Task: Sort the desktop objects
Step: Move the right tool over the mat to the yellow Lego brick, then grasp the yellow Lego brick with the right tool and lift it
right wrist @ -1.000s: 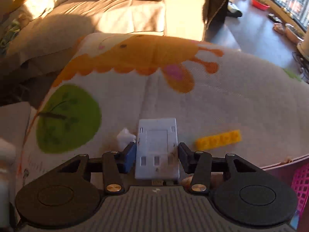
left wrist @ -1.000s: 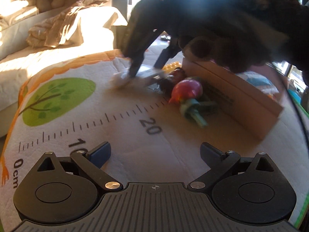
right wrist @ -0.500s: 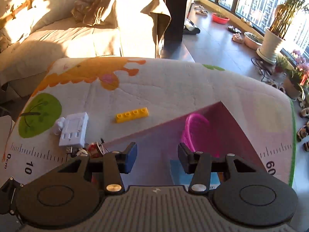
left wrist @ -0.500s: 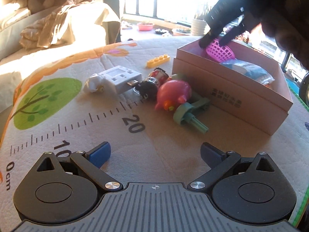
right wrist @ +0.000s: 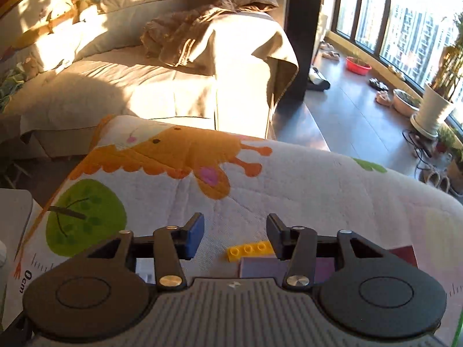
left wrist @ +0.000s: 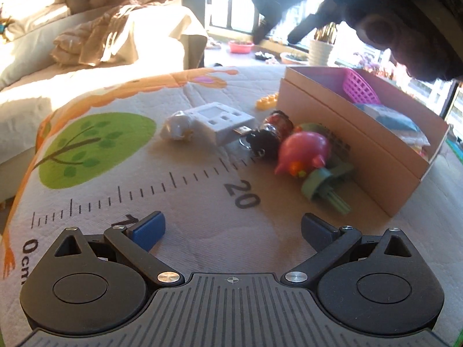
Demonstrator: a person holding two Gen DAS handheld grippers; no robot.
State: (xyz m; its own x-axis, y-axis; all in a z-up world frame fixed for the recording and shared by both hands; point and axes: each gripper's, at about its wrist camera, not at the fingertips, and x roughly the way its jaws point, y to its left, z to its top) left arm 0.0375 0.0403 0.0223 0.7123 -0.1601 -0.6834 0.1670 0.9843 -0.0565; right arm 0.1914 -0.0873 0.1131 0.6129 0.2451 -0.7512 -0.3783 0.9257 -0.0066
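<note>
My left gripper (left wrist: 233, 228) hangs open and empty over the ruler-print mat (left wrist: 173, 190). Ahead lie a white plug adapter (left wrist: 220, 121), a crumpled white scrap (left wrist: 176, 127), a black-and-red keychain (left wrist: 269, 136), a pink pig toy (left wrist: 303, 153) and a green toy piece (left wrist: 327, 185). All sit beside a cardboard box (left wrist: 347, 144). A yellow brick (left wrist: 267, 101) lies behind them. My right gripper (right wrist: 235, 235) is raised above the mat, its jaws opening with nothing between them. The yellow brick (right wrist: 250, 250) and a box corner (right wrist: 257, 269) show just below it.
The box holds a pink basket (left wrist: 360, 86) and a blue packet (left wrist: 390, 118). A bed (right wrist: 144, 72) with a brown blanket stands beyond the mat's far edge. Dark floor with plant pots (right wrist: 431, 110) runs along the windows. The right gripper (left wrist: 275, 36) is a dark shape overhead.
The right gripper, earlier down around the white adapter, has risen away without it, and its jaws now stand wider. The adapter stays on the mat. The left gripper has kept still.
</note>
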